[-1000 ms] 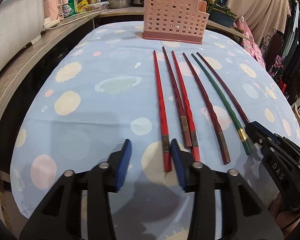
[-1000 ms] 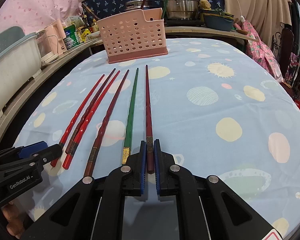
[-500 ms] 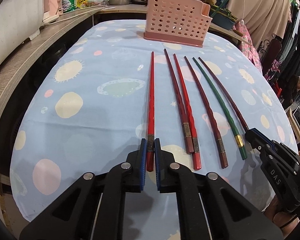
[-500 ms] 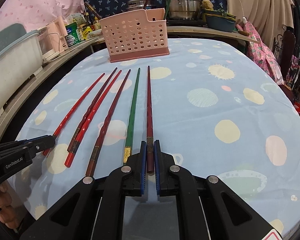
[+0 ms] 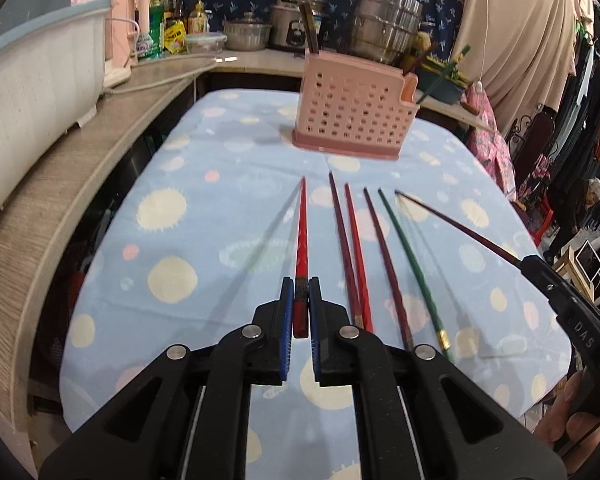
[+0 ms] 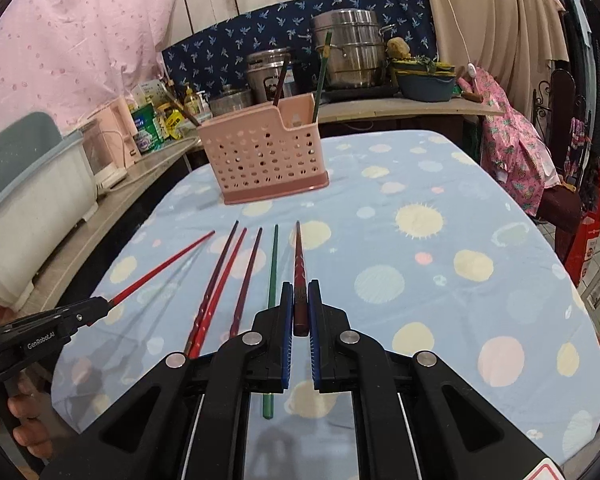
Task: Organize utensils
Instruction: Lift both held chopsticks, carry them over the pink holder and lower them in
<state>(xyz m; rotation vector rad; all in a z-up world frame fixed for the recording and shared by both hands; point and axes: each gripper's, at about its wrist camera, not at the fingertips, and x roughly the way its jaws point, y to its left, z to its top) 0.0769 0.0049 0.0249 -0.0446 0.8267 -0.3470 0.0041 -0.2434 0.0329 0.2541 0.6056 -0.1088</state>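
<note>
My left gripper [image 5: 300,288] is shut on a bright red chopstick [image 5: 301,236] and holds it off the table, tip pointing at the pink perforated utensil basket [image 5: 352,120]. My right gripper [image 6: 300,292] is shut on a dark red chopstick [image 6: 299,256], also raised; it shows at the right of the left wrist view [image 5: 456,228]. Several chopsticks lie on the cloth between them: two dark red, one bright red [image 5: 358,248] and one green [image 5: 412,264]. The basket [image 6: 264,156] holds a few chopsticks upright.
The table has a light blue cloth with pale spots [image 5: 204,216]. A wooden counter [image 5: 60,184] with a white tub [image 5: 32,92] runs along the left. Pots and bottles stand behind the basket. Clothes hang at the right.
My left gripper closed on the bright red chopstick and lifted it. My right gripper, shut throughout, lifted the dark red chopstick. Both now sit higher above the table.
</note>
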